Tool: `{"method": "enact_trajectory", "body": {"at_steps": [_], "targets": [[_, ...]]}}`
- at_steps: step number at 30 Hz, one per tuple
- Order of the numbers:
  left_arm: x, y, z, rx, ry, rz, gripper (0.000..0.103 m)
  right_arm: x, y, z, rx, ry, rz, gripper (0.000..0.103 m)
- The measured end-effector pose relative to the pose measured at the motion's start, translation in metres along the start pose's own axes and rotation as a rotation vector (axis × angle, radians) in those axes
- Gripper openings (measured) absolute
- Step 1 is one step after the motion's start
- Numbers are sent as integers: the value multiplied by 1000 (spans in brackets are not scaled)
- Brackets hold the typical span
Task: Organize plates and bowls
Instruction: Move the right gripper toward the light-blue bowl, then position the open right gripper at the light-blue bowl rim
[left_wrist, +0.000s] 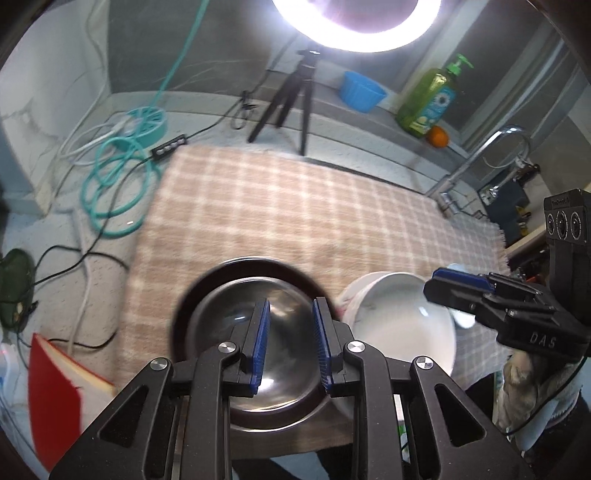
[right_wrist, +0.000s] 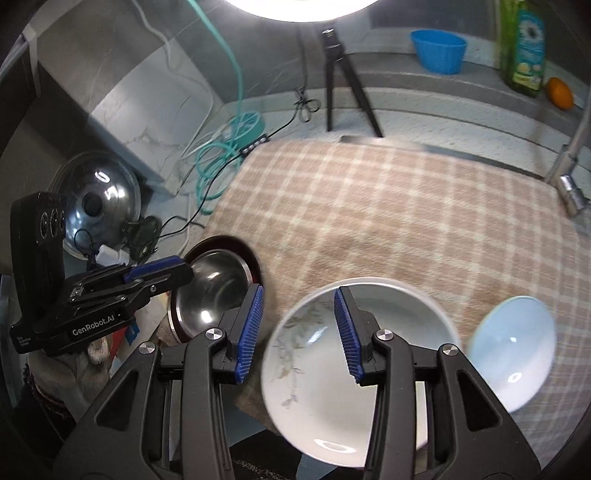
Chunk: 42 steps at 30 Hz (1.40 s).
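A steel bowl (left_wrist: 275, 332) sits inside a dark brown plate (left_wrist: 207, 291) at the near edge of the checked cloth (left_wrist: 295, 206). My left gripper (left_wrist: 291, 325) is open just above the steel bowl. A white bowl with a leaf pattern (right_wrist: 332, 376) rests on a white plate (right_wrist: 421, 295) to the right. My right gripper (right_wrist: 299, 325) is open over the white bowl's left rim. A pale blue bowl (right_wrist: 517, 347) lies tilted further right. The white bowl (left_wrist: 406, 317) and right gripper (left_wrist: 454, 288) show in the left wrist view; the steel bowl (right_wrist: 210, 291) and left gripper (right_wrist: 173, 273) in the right.
A tripod (left_wrist: 291, 92) with a ring light stands behind the cloth. Teal hose (left_wrist: 118, 184) and cables lie at the left. A blue tub (left_wrist: 360, 90), green soap bottle (left_wrist: 430, 99) and orange (left_wrist: 439, 136) sit on the back ledge. A tap (left_wrist: 480, 158) stands at the right. A red book (left_wrist: 55, 391) lies near left.
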<state>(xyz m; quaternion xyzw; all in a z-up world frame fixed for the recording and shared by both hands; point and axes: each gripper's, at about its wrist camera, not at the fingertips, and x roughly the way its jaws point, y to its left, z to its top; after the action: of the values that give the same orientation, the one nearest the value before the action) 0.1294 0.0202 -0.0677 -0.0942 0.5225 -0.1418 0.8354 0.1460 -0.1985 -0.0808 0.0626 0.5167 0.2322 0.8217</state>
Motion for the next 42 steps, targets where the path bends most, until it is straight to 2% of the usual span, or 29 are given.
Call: {"method": "enact_trajectory", "body": {"at_steps": [13,23,34,42], "targets": [[40,-81,-3,76,43,-82,22,-54,-118,-32,162,-46,-123,41],[79,-143,-6,155,98,-142,22,-63,-183,-66,256,-27,-163,41],[115,-190,-1,225,148,-158,22,-57,-214,-85,292,1,-121,41],[136,-195,-1,218,194,-141,22,-43,-219,-91,309,27,-82,41]]}}
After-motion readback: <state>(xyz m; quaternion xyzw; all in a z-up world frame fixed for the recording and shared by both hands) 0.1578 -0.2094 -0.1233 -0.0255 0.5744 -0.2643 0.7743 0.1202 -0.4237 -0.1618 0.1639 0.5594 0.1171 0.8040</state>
